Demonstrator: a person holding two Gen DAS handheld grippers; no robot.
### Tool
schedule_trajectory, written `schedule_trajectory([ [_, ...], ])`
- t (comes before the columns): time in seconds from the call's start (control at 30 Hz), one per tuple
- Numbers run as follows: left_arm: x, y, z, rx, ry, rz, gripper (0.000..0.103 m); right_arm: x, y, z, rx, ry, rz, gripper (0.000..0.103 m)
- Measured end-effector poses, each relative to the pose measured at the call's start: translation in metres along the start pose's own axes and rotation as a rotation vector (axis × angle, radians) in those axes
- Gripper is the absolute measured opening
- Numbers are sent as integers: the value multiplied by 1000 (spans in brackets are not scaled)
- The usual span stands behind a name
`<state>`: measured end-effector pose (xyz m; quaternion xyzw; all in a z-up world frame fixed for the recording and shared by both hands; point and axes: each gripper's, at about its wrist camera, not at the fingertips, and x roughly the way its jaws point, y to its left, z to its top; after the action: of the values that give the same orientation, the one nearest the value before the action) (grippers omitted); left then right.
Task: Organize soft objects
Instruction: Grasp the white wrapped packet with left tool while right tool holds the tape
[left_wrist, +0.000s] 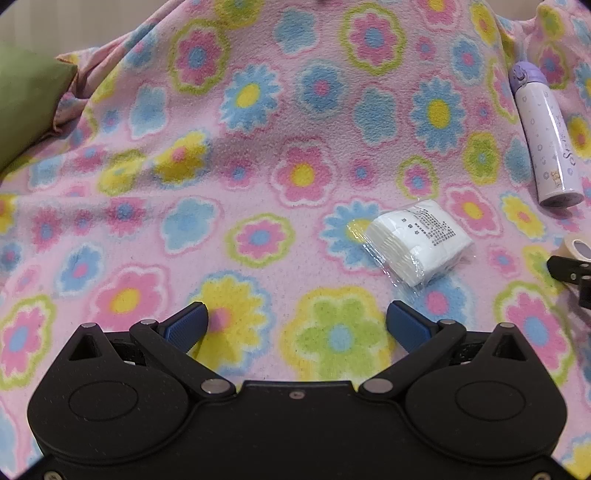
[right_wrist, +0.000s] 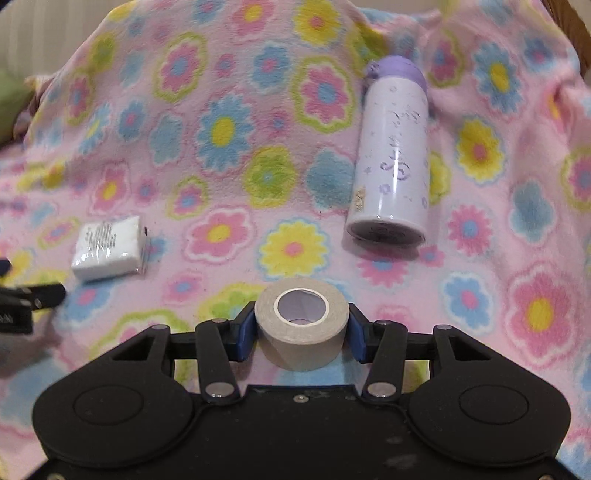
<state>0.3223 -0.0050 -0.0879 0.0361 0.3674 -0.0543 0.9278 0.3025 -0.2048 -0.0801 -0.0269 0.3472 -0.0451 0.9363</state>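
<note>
The right hand-held gripper is clamped on a beige tape roll above the floral blanket, seemingly lifted, while the left hand-held gripper stands apart, empty.

A domestic setting, with household items spread over a flowered fleece blanket.

A pink blanket printed with blue, yellow, green and pink flowers covers the whole soft, rumpled surface, with a green cushion at its far edge. A lilac drinking flask lies on its side, near a plastic-wrapped pack of white cotton pads and a beige roll of tape. A pale wall stands behind.
</note>
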Motion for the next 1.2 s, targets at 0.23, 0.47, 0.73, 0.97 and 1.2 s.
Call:
schedule_trajectory([
  [0.23,-17,3,11,-72,20,-71,99,0,-9,-1,44,-2,33,49],
  [0.47,-13,-29,48,-75,72,-123,99,0,-12,-2,67,-7,50,49],
  [0.73,31,-55,61,-165,160,-65,99,0,-14,-3,84,-11,55,50],
  [0.97,54,-60,55,-195,223,-6,97,0,-14,-4,90,-13,58,50],
  [1.2,42,-63,50,-120,175,4,65,0,-16,-4,103,-18,67,50],
])
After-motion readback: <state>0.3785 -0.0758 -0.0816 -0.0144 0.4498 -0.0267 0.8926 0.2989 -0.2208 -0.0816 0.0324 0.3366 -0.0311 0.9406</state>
